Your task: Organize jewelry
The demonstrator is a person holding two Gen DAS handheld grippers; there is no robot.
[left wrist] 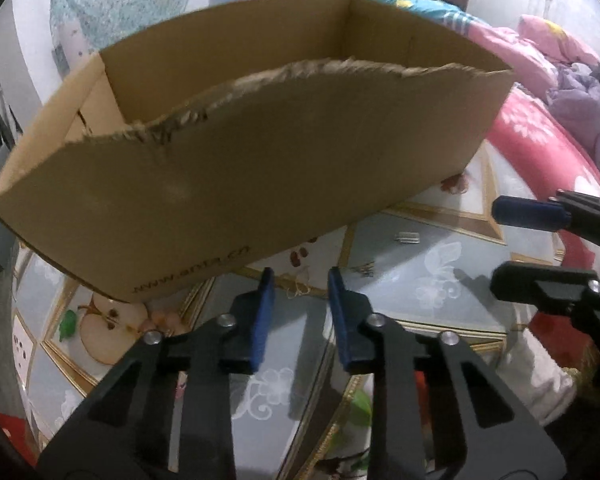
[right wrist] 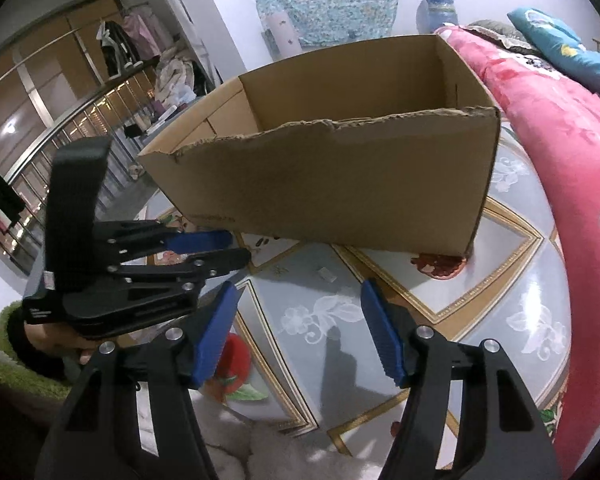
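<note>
An open cardboard box [left wrist: 236, 184] with a torn front rim stands on the patterned tablecloth; it also shows in the right wrist view [right wrist: 340, 184]. A thin gold chain [left wrist: 298, 288] lies on the cloth just ahead of my left gripper [left wrist: 298, 280], which is open and empty. A small silver piece [left wrist: 408, 237] lies to the right, seen too in the right wrist view [right wrist: 327, 275]. Another small dark item [left wrist: 363, 269] lies near it. My right gripper [right wrist: 298, 300] is open and empty, above the cloth. The left gripper shows at the left of the right wrist view [right wrist: 236, 246].
A red and pink quilt [right wrist: 572, 160] is heaped along the right side of the table. A wardrobe and hanging clothes [right wrist: 112, 48] stand at the back left. The right gripper's fingers [left wrist: 528, 210] show at the right edge of the left wrist view.
</note>
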